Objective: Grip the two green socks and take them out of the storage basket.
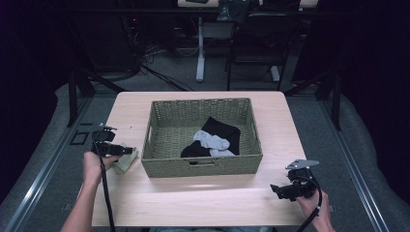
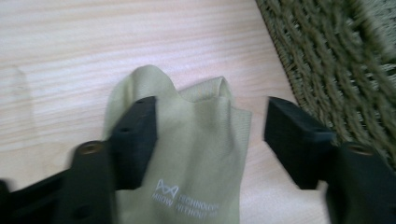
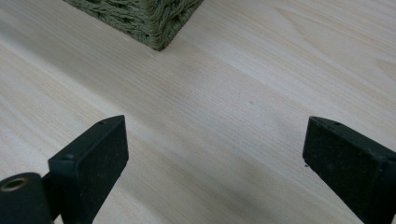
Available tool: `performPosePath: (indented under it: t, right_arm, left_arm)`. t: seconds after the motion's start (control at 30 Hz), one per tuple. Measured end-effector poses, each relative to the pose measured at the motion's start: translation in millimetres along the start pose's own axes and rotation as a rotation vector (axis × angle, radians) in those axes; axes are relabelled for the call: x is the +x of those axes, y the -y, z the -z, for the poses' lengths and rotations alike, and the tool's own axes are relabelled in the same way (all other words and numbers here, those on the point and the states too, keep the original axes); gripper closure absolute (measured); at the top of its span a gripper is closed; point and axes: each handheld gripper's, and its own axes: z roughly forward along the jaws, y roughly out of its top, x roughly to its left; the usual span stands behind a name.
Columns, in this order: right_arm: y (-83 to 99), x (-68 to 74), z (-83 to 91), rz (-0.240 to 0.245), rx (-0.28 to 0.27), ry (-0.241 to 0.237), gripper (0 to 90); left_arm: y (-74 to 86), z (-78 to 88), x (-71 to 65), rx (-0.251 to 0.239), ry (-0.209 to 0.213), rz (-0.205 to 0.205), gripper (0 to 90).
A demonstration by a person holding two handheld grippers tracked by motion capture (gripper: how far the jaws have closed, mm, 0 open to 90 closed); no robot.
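Pale green sock lies flat on the table, just left of the woven basket. Left gripper straddles it, jaws spread, pads clear. Right gripper, near the basket's right corner, stands wide open over bare tabletop.

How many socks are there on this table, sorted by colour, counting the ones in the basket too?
Black socks in the basket: 2, as far as I can tell
Light grey socks in the basket: 2, overlapping, so hard to separate
Pale green sock on the table, under the left gripper: 1
Total: 5
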Motion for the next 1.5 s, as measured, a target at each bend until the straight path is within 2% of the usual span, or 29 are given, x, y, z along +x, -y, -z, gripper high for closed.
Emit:
performPosePath:
  t: [0.03, 0.07, 0.17, 0.27, 0.37, 0.4, 0.53, 0.73, 0.87, 1.1, 1.33, 1.37, 1.5]
  right_arm:
    - [0.0, 0.0, 0.0, 0.000, 0.000, 0.000, 6.4]
    - [0.0, 0.0, -0.2, 0.000, 0.000, 0.001, 6.4]
    - [0.0, 0.0, -0.2, 0.001, 0.001, -0.001, 6.4]
    - [-0.1, 0.0, -0.3, 0.000, 0.001, -0.005, 6.5]
    - [-0.2, 0.0, -0.3, 0.001, 0.003, -0.003, 6.5]
    - [-0.2, 0.2, -0.3, 0.001, 0.001, -0.006, 6.5]
    - [0.0, 0.3, -0.1, 0.000, -0.003, -0.003, 6.4]
    - [-0.3, 0.4, -0.9, 0.002, 0.000, -0.008, 6.5]
    - [-0.5, 0.8, -1.0, 0.002, -0.002, -0.009, 6.4]
    - [-0.4, 1.3, -1.5, 0.005, 0.003, -0.005, 6.4]
    - [-0.4, 2.4, -2.6, 0.007, 0.006, -0.006, 6.5]
    - [-0.4, 2.4, -2.6, 0.007, 0.006, -0.006, 6.5]
    - [-0.5, 2.6, -3.3, 0.013, 0.013, -0.009, 6.5]
  left_arm:
    - [0.0, 0.0, 0.0, 0.000, 0.000, 0.000, 26.0]
    - [0.3, 8.2, -3.6, -0.023, -0.009, -0.009, 22.5]
    - [1.6, 21.0, -10.4, -0.051, -0.023, -0.029, 15.8]
    - [3.7, 29.0, -16.1, -0.071, -0.026, -0.038, 13.1]
    - [8.9, 43.1, -29.0, -0.093, -0.029, -0.077, 9.2]
    - [8.9, 43.1, -29.0, -0.093, -0.029, -0.077, 8.6]
    - [21.4, 57.5, -41.1, -0.126, -0.028, -0.095, 6.2]
    - [37.3, 64.2, -50.5, -0.147, -0.028, -0.109, 4.0]
    - [47.1, 64.3, -56.5, -0.150, -0.035, -0.122, 3.0]
    - [70.7, 55.4, -66.9, -0.160, -0.023, -0.115, 1.1]
    - [96.9, 44.5, -75.7, -0.131, -0.031, -0.122, 0.2]
    - [96.9, 44.5, -75.7, -0.131, -0.031, -0.122, 0.2]
    - [113.4, 34.8, -77.9, -0.128, -0.034, -0.108, 0.1]
